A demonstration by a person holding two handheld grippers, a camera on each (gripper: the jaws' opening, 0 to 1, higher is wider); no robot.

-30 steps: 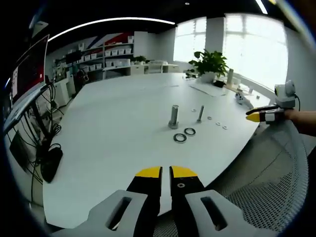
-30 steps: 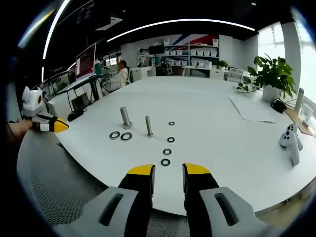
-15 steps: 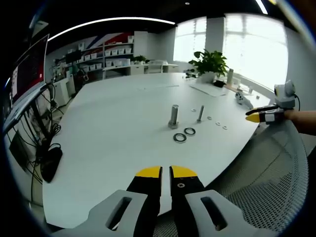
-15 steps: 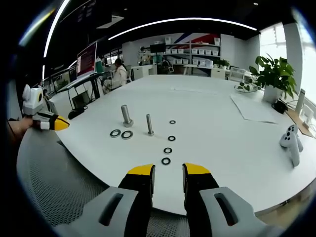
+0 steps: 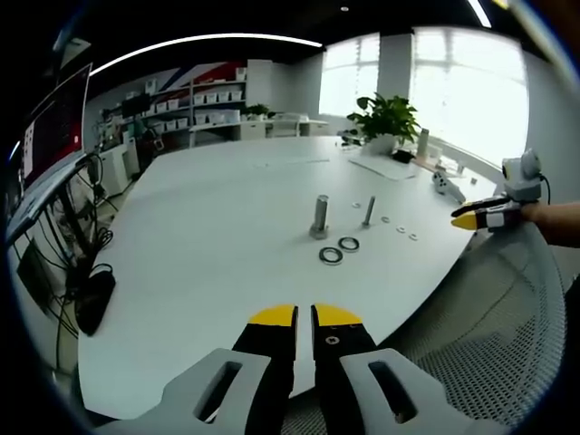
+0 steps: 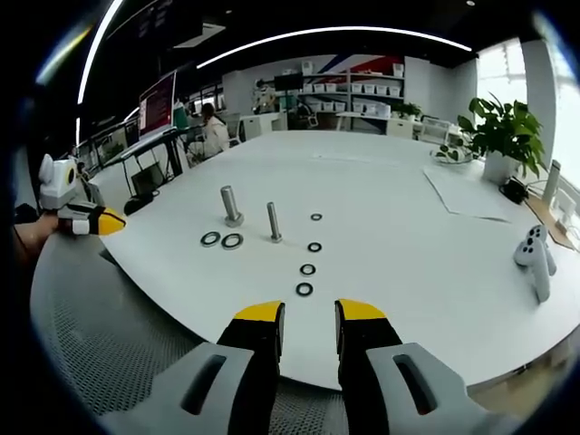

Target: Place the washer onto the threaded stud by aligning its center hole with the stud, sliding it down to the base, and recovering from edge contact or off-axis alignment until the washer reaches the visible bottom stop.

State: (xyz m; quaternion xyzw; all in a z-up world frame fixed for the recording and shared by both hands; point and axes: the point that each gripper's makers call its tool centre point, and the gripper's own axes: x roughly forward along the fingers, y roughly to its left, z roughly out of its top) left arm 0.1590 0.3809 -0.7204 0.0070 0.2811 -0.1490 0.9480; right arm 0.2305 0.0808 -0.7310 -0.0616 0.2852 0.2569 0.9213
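While both grippers idle off-table, right gripper (image 6: 304, 313) slightly nearer washers (image 6: 305, 289).

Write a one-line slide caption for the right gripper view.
Right gripper, jaws slightly apart and empty, faces a white table with two upright studs, two large washers and four small washers.

Right gripper (image 5: 473, 218) now a touch higher against the table (image 5: 227, 227) edge in the left gripper view, apparently lifted slightly. Right gripper view tipped a little: washers (image 6: 305, 268) and studs (image 6: 232, 206) sit higher in frame, more mesh chair (image 6: 109, 344) below. Things on the table not shifted.
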